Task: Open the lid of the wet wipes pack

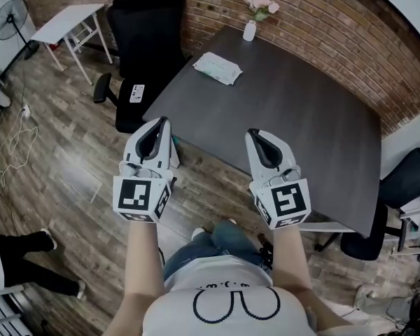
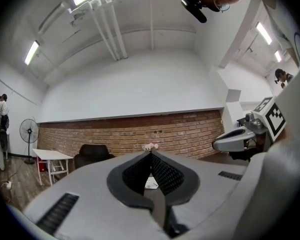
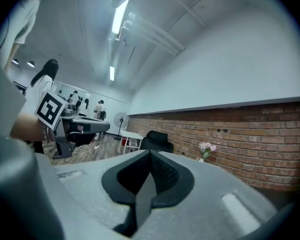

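Observation:
The wet wipes pack [image 1: 217,67], pale with a white lid, lies flat near the far left corner of the dark table [image 1: 294,117]. A sliver of the wet wipes pack [image 2: 151,183] shows just behind the left jaws. My left gripper [image 1: 162,122] and right gripper [image 1: 255,133] are held side by side over the floor, short of the table's near edge and well away from the pack. Both point toward the table, jaws pressed together with nothing between them. From the left gripper [image 2: 150,153] I see the right gripper [image 2: 237,140] beside it. The right gripper [image 3: 150,151] looks at the brick wall.
A small white vase with pink flowers [image 1: 250,26] stands at the table's far edge. A black office chair [image 1: 143,40] sits at the table's left corner, another chair [image 1: 399,187] at the right. A white folding table [image 1: 70,23] and a fan [image 1: 10,19] stand far left.

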Tool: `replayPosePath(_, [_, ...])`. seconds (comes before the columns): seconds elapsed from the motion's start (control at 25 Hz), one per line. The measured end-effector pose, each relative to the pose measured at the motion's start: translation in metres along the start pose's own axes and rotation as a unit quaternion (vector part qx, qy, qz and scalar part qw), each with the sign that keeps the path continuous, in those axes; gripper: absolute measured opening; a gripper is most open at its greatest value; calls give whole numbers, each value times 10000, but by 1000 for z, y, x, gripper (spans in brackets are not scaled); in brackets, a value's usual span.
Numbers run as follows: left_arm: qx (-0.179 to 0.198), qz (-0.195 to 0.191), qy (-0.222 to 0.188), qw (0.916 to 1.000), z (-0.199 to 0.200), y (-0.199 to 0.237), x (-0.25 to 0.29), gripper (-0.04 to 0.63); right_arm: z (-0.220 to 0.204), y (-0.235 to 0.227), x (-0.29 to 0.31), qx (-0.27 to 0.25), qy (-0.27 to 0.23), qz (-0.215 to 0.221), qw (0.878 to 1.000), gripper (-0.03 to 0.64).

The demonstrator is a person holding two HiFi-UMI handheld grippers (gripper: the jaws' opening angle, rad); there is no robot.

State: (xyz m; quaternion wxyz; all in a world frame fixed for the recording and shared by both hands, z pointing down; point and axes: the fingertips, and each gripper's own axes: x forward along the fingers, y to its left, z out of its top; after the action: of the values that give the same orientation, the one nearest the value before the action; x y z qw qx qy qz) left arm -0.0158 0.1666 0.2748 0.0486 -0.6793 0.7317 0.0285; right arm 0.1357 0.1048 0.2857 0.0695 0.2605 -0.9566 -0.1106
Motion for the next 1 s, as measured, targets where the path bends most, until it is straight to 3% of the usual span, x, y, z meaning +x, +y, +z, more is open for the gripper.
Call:
replayPosePath(0.48, [-44, 70, 111, 9999, -25, 68, 69, -2, -12, -31, 101, 91, -111, -45, 9999, -3])
replayPosePath(0.8, [16, -90, 278, 9996, -45, 109, 174, -2, -39, -79, 187, 464, 71, -252, 9986, -3])
replayPosePath(1.0, [115, -474, 492, 9976, -59, 128, 248, -2, -61, -116, 242, 759, 188, -533, 9955, -2])
